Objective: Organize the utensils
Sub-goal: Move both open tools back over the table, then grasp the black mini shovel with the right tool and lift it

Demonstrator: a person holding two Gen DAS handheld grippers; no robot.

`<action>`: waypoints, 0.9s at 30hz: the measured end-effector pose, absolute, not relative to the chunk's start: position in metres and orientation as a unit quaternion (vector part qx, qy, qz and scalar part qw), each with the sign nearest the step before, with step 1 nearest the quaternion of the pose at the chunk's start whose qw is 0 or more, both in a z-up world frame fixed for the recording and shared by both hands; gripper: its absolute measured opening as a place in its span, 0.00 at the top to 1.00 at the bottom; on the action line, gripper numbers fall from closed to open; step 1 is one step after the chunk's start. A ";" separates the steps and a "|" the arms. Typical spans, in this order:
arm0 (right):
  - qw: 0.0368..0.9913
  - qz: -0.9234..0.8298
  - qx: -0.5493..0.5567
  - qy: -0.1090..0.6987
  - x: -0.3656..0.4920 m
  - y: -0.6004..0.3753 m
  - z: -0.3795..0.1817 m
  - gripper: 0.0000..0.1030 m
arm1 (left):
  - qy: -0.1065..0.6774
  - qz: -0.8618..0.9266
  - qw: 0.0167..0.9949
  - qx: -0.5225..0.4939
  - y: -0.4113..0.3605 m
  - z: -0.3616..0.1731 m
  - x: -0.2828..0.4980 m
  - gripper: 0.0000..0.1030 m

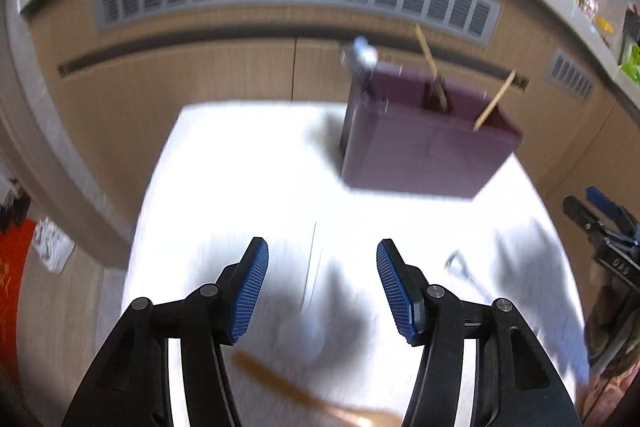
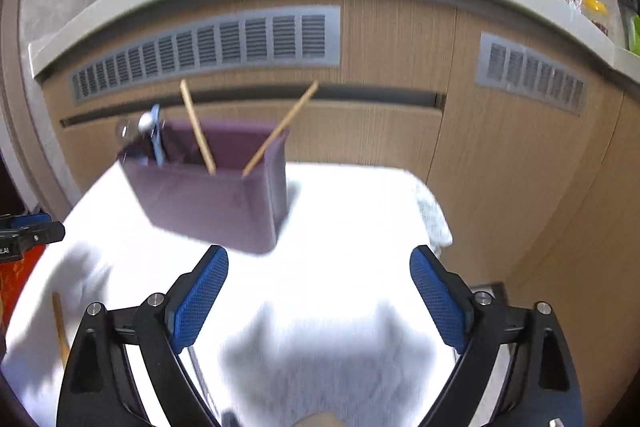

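The purple utensil holder, a matte boxy caddy, is seen standing at the far side of the white cloth-covered bench, with two slim wooden chopsticks leaning inside and metal spoons at its left end. A brown wooden utensil is left lying on the cloth just below the left gripper, which is held half spread and empty. The right gripper is held wide, nothing between its blue ribbed pads. The slender handle is best pinched crosswise, mid-length, so that swinging is avoided.
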State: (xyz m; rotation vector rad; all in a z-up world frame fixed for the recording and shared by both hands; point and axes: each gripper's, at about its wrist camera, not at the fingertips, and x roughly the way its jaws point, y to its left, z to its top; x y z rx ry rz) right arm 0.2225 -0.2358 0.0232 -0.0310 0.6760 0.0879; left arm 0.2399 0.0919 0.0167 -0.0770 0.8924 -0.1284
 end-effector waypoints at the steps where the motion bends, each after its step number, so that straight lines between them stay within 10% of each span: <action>1: 0.940 0.049 -0.020 0.338 0.218 -0.234 0.020 0.12 | 0.439 -0.064 0.896 -0.036 0.092 0.010 0.234 0.44; 10: 0.902 0.133 -0.078 0.403 0.186 -0.198 -0.018 0.13 | 0.468 -0.061 0.881 -0.036 0.091 -0.027 0.195 0.44; 14: 0.876 0.183 -0.105 0.434 0.186 -0.174 -0.029 0.45 | 0.467 -0.053 0.882 -0.033 0.095 -0.031 0.183 0.42; 23: 0.857 0.176 -0.107 0.473 0.157 -0.183 -0.053 0.46 | 0.467 -0.046 0.881 -0.057 0.112 -0.033 0.161 0.33; 27: 0.863 0.169 -0.095 0.466 0.154 -0.186 -0.048 0.70 | 0.473 -0.045 0.878 -0.057 0.110 -0.036 0.159 0.33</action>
